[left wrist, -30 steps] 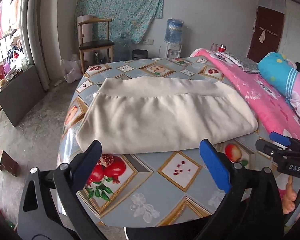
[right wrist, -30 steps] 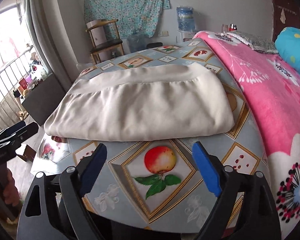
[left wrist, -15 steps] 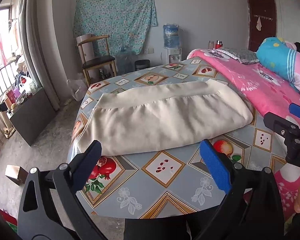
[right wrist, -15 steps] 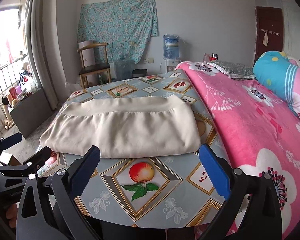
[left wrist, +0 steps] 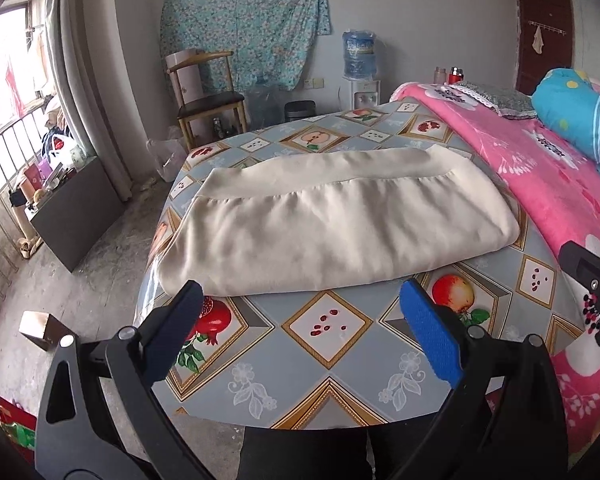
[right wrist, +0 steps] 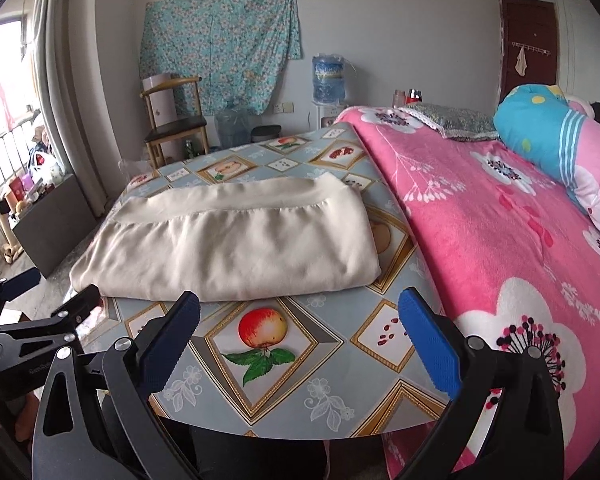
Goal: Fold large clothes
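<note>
A cream garment (left wrist: 332, 224) lies folded in a flat rectangle on the table with the fruit-print cloth (left wrist: 324, 332); it also shows in the right wrist view (right wrist: 236, 244). My left gripper (left wrist: 300, 300) is open and empty, held back over the table's near edge, short of the garment's front hem. My right gripper (right wrist: 300, 312) is open and empty, also near the front edge and short of the garment. Each gripper shows at the edge of the other's view: the right one (left wrist: 592, 276) and the left one (right wrist: 28, 320).
A bed with a pink flowered blanket (right wrist: 500, 220) adjoins the table on the right, with a blue pillow (right wrist: 540, 128). A wooden chair (left wrist: 208, 104), a water dispenser (left wrist: 358, 60) and a dark low cabinet (left wrist: 72, 212) stand beyond and left of the table.
Both grippers have pulled back and risen away from the garment, so more of the table and room shows. The garment has not moved. Both stay open.
</note>
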`<action>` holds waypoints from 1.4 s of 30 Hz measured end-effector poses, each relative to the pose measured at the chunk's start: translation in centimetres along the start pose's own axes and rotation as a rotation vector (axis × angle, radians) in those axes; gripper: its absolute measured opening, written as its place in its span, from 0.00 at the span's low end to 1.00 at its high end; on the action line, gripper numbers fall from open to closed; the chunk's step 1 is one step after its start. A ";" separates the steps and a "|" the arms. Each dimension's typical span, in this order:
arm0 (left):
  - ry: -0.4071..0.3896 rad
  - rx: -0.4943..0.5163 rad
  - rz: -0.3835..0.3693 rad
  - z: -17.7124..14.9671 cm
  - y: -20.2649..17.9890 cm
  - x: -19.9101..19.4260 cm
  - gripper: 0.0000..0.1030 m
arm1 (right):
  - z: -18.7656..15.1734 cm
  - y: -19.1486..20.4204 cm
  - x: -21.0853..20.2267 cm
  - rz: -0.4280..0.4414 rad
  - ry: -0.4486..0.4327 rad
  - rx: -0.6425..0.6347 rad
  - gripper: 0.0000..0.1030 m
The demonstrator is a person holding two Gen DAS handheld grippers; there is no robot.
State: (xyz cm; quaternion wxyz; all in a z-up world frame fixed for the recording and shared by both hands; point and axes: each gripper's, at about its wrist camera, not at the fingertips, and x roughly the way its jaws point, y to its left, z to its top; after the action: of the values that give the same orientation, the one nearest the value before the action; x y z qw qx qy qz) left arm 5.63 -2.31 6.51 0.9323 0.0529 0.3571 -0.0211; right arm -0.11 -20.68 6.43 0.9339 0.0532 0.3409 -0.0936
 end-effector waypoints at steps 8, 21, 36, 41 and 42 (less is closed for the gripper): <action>0.085 -0.040 0.024 -0.4 0.6 1.5 0.92 | -0.2 1.0 1.7 0.027 0.070 0.007 0.94; 0.162 -0.043 0.040 -0.7 0.4 2.8 0.92 | -0.6 2.3 3.3 0.027 0.122 -0.010 0.94; 0.184 -0.046 0.052 -0.6 0.4 3.4 0.92 | -0.8 2.7 4.1 0.014 0.145 -0.032 0.94; 0.184 -0.048 0.051 -0.6 0.5 3.5 0.92 | -0.8 2.8 4.1 0.013 0.145 -0.033 0.94; 0.185 -0.048 0.051 -0.6 0.5 3.5 0.92 | -0.8 2.8 4.1 0.012 0.145 -0.033 0.94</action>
State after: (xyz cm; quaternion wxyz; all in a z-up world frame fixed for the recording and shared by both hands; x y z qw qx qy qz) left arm 7.85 -1.72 3.73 0.8967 0.0415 0.4404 0.0164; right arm 3.07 -18.42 3.29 0.9080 0.0463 0.4090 -0.0783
